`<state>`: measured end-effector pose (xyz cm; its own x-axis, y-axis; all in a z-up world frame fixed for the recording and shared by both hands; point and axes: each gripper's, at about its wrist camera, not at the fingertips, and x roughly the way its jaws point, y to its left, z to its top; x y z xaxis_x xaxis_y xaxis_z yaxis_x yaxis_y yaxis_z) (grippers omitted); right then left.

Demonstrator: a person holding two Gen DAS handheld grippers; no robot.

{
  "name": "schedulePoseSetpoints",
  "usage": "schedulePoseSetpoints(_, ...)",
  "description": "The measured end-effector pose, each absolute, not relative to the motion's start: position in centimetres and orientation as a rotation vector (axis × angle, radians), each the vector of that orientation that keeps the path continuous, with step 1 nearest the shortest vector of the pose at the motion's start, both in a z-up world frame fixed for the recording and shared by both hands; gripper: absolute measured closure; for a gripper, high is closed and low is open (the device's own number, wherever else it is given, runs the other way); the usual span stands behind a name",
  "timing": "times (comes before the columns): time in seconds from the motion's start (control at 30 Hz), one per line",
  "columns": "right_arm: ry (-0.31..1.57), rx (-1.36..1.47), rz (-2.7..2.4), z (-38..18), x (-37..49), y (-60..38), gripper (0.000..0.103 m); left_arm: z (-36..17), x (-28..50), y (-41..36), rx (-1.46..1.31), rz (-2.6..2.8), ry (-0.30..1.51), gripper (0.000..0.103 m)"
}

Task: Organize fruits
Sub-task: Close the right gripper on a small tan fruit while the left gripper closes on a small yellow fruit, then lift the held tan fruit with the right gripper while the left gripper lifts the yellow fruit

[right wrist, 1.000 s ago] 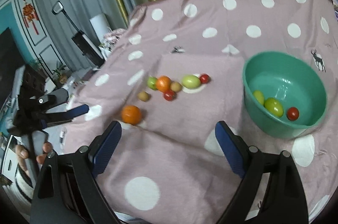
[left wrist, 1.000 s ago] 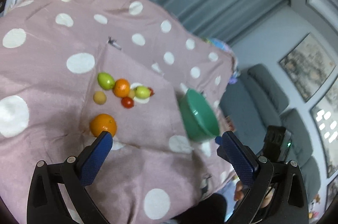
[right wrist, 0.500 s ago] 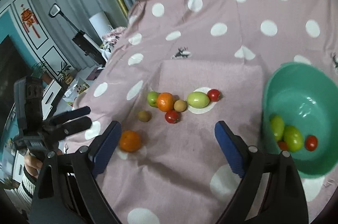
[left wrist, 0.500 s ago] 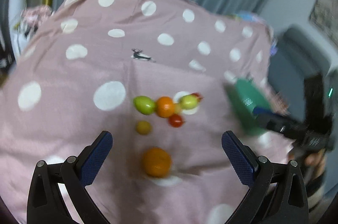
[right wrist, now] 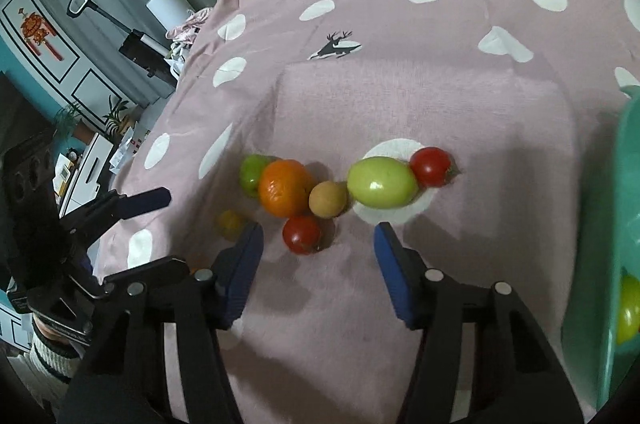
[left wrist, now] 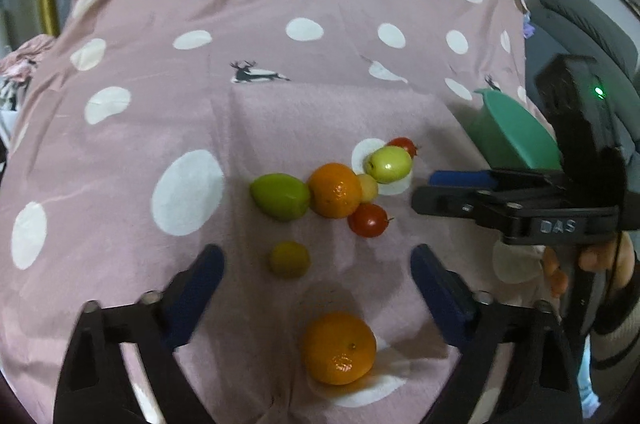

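Both tongs are coming in with nothing between their blue pads. On the left gripper (left wrist: 316, 276) the jaws have just been narrowing a little but are standing wide, framing the small yellow-green fruit (left wrist: 289, 259), with the near orange (left wrist: 339, 347) lying just on the near side of it. On the right gripper (right wrist: 318, 244) the jaws have just been closing a good deal, yet they are gripping nothing; the near tomato (right wrist: 302, 234) is sitting right ahead of the tips.

Beyond it the far cluster is bunching up in a row on the spotted cloth (right wrist: 420, 96): a green fruit at the left, an orange, a small tan fruit, the pale green fruit (right wrist: 382, 182), a second tomato. The green bowl (right wrist: 600, 264) is waiting at the right edge, some fruit already inside.

My read: the right hand is going for that tomato. It should straddle it squarely, squeeze gently since tomatoes bruise, and lift straight up so the neighbours aren't nudged into rolling.
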<state>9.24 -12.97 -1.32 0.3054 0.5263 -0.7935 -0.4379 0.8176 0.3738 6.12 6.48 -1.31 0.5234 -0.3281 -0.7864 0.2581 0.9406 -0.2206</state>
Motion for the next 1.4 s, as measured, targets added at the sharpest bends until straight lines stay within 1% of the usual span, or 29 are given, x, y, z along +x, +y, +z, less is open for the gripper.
schedulePoseSetpoints(0.03,1.092,0.085,0.640,-1.6,9.5,-12.7,0.048,-1.5,6.3,6.4,-0.077,-0.361,0.968,0.021)
schedulePoseSetpoints(0.1,1.099,0.076,0.642,-1.9,10.0,-12.4,0.051,-1.7,6.5,6.2,-0.072,-0.377,0.978,0.022)
schedulePoseSetpoints(0.17,1.104,0.084,0.641,-2.2,10.4,-12.3,0.051,-1.9,6.8,6.0,-0.065,-0.383,0.984,0.024)
schedulePoseSetpoints(0.27,1.115,0.093,0.641,-2.6,10.8,-12.4,0.053,-2.3,7.2,6.0,-0.079,-0.400,1.002,0.033)
schedulePoseSetpoints(0.33,1.126,0.089,0.652,-3.0,11.1,-12.1,0.056,-2.6,7.5,5.9,-0.078,-0.420,1.014,0.038)
schedulePoseSetpoints(0.4,1.132,0.074,0.659,-3.2,11.3,-11.8,0.057,-3.1,7.9,5.6,-0.053,-0.410,1.035,0.038)
schedulePoseSetpoints(0.47,1.135,0.050,0.663,-3.5,11.5,-11.4,0.064,-3.8,8.3,5.3,-0.032,-0.397,1.065,0.039)
schedulePoseSetpoints(0.5,1.137,0.042,0.663,-3.6,11.6,-11.3,0.066,-3.9,8.3,5.1,-0.021,-0.398,1.068,0.042)
schedulePoseSetpoints(0.6,1.142,0.045,0.670,-3.8,12.1,-11.0,0.067,-4.1,8.6,4.7,0.019,-0.383,1.080,0.044)
schedulePoseSetpoints(0.63,1.141,0.041,0.667,-3.8,12.3,-10.9,0.069,-4.2,8.7,4.6,0.024,-0.380,1.083,0.045)
schedulePoseSetpoints(0.67,1.142,0.031,0.663,-3.8,12.4,-10.8,0.070,-4.3,8.8,4.6,0.027,-0.384,1.090,0.047)
schedulePoseSetpoints(0.73,1.155,0.017,0.662,-4.0,12.7,-10.6,0.070,-4.9,9.1,4.6,0.040,-0.386,1.125,0.059)
schedulePoseSetpoints(0.77,1.167,0.011,0.657,-4.2,12.9,-10.5,0.070,-5.0,9.1,4.5,0.063,-0.391,1.129,0.063)
schedulePoseSetpoints(0.8,1.174,0.016,0.662,-4.4,13.1,-10.4,0.068,-5.2,9.3,4.4,0.069,-0.400,1.145,0.066)
schedulePoseSetpoints(1.1,1.163,-0.016,0.681,-4.4,13.6,-9.8,0.068,-5.3,9.4,4.7,0.052,-0.412,1.139,0.067)
schedulePoseSetpoints(1.17,1.160,-0.031,0.689,-4.4,13.6,-9.4,0.071,-5.2,9.3,4.5,0.064,-0.409,1.138,0.068)
schedulePoseSetpoints(1.2,1.165,-0.030,0.703,-4.5,13.5,-9.2,0.075,-5.2,9.2,4.5,0.071,-0.409,1.138,0.068)
schedulePoseSetpoints(1.33,1.154,-0.050,0.712,-4.5,13.6,-8.6,0.075,-5.3,9.3,4.4,0.071,-0.405,1.132,0.068)
schedulePoseSetpoints(1.37,1.152,-0.057,0.711,-4.5,13.6,-8.5,0.075,-5.3,9.2,4.5,0.063,-0.403,1.129,0.069)
schedulePoseSetpoints(1.4,1.151,-0.059,0.707,-4.5,13.5,-8.5,0.075,-5.3,9.2,4.5,0.060,-0.396,1.125,0.073)
